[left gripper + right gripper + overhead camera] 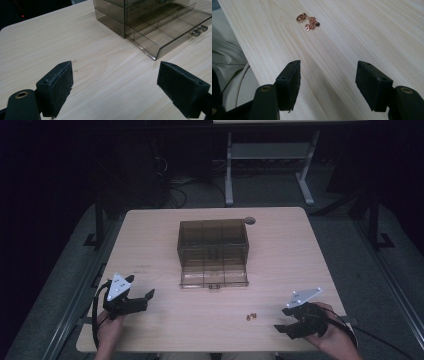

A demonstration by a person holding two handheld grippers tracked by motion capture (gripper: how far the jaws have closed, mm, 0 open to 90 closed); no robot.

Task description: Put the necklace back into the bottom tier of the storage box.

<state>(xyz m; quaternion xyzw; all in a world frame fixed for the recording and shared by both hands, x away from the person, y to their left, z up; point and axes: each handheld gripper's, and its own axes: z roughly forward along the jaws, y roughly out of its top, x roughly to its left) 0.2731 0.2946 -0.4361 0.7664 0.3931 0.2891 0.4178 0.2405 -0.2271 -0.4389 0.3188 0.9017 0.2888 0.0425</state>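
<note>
Near the bottom corners of the high view, left gripper and right gripper rest spread apart, empty; gold jewellery lies lower centre, likely bound for the open drawer of the smoky organiser box.

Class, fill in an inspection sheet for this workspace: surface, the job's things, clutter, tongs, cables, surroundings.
Surface: pale wooden table, round grommet hole at far edge.
Job's things: smoky clear drawer box, bottom drawer pulled open, its compartments look empty; small gold jewellery piece lying near the front edge.
Clutter: nothing seen.
Tongs: left tongs open, empty; right tongs open, empty, aimed towards the jewellery.
Cables: a black cable trails from the left tongs.
Surroundings: dark room, grey floor, another table's legs behind.
</note>
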